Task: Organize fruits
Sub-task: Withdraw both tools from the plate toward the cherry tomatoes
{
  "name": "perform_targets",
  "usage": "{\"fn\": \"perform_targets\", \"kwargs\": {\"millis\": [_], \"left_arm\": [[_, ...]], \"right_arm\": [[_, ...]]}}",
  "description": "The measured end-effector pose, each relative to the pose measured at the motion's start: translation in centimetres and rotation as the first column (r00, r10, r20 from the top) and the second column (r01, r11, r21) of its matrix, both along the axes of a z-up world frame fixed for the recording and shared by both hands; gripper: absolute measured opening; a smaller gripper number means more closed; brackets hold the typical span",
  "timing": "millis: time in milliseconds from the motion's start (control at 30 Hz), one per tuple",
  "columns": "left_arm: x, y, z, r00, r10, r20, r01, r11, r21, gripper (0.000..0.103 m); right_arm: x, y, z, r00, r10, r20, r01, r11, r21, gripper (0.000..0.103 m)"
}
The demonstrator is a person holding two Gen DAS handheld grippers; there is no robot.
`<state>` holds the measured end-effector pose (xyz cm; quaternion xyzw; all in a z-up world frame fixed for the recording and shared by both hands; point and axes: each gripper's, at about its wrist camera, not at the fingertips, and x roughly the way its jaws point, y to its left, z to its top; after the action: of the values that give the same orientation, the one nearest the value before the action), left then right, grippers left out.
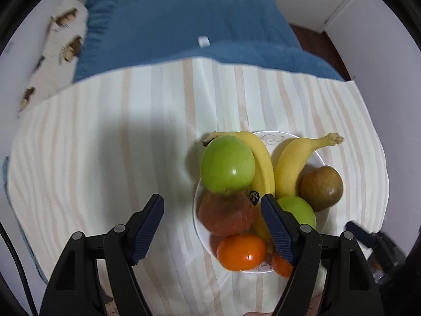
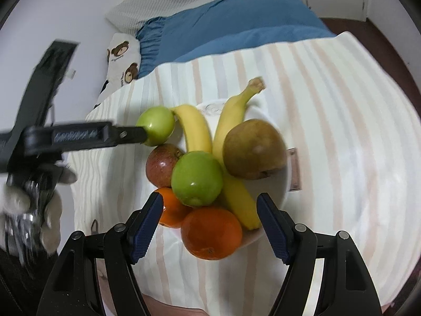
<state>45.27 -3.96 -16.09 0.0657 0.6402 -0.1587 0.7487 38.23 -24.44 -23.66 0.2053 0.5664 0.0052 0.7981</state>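
Note:
A white plate [image 1: 319,159] [image 2: 282,184] on the striped cloth holds the fruit: two bananas [image 1: 289,163] [image 2: 196,129], a green apple [image 1: 227,164] [image 2: 157,125] at the plate's left edge, a red apple [image 1: 226,214] [image 2: 161,164], a second green apple [image 1: 300,208] [image 2: 197,177], a brown pear [image 1: 321,188] [image 2: 254,148] and two oranges [image 1: 242,251] [image 2: 211,233]. My left gripper [image 1: 212,227] is open above the plate's near left side, empty. It shows in the right wrist view [image 2: 136,134], its tip beside the green apple. My right gripper [image 2: 209,226] is open over the near orange, empty.
The striped cloth [image 1: 105,158] covers the table. A blue blanket [image 1: 184,26] and a bear-print pillow [image 1: 60,42] lie behind it. A white wall is at the left, dark floor [image 1: 315,39] at the far right.

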Motion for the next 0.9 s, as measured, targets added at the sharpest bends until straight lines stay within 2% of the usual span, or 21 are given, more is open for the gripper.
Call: {"fn": "perform_targets", "kwargs": {"millis": [67, 133, 233, 333, 400, 433, 633, 900], "left_arm": [[-1.5, 0.5, 1.3, 0.999, 0.009, 0.049, -0.009, 1.0, 0.001, 0.075], [-3.7, 1.1, 2.8, 0.995, 0.028, 0.1, -0.028, 1.0, -0.004, 0.075], [-6.5, 1.4, 4.3, 0.985, 0.062, 0.161, -0.061, 0.998, -0.012, 0.075], [-9.4, 2.3, 6.1, 0.975, 0.089, 0.204, -0.086, 0.996, -0.024, 0.075], [-11.5, 2.6, 7.3, 0.966, 0.105, 0.238, -0.103, 0.994, -0.022, 0.087], [-12.4, 2.9, 7.9, 0.961, 0.109, 0.253, -0.107, 0.994, -0.021, 0.089], [-17.9, 3.4, 11.1, 0.925, 0.142, 0.353, -0.143, 0.989, -0.022, 0.09], [-24.1, 3.9, 14.1, 0.887, 0.184, 0.423, -0.174, 0.983, -0.062, 0.09]], "right_arm": [[-0.8, -0.1, 1.3, 1.0, -0.008, 0.021, 0.009, 0.999, -0.049, 0.087], [-1.5, -0.2, 2.5, 0.999, -0.006, 0.035, 0.009, 0.996, -0.091, 0.089], [-3.0, 0.0, 4.5, 0.998, 0.001, 0.064, 0.008, 0.988, -0.154, 0.098], [-5.2, 0.4, 6.8, 0.995, 0.017, 0.101, 0.004, 0.978, -0.21, 0.099], [-6.5, 0.6, 8.3, 0.992, 0.03, 0.121, 0.0, 0.971, -0.238, 0.099], [-7.6, 0.9, 9.2, 0.989, 0.041, 0.139, -0.003, 0.966, -0.259, 0.1], [-12.3, 2.1, 13.3, 0.977, 0.083, 0.195, -0.02, 0.953, -0.302, 0.101], [-17.8, 3.4, 17.9, 0.952, 0.121, 0.283, -0.018, 0.939, -0.343, 0.101]]}}
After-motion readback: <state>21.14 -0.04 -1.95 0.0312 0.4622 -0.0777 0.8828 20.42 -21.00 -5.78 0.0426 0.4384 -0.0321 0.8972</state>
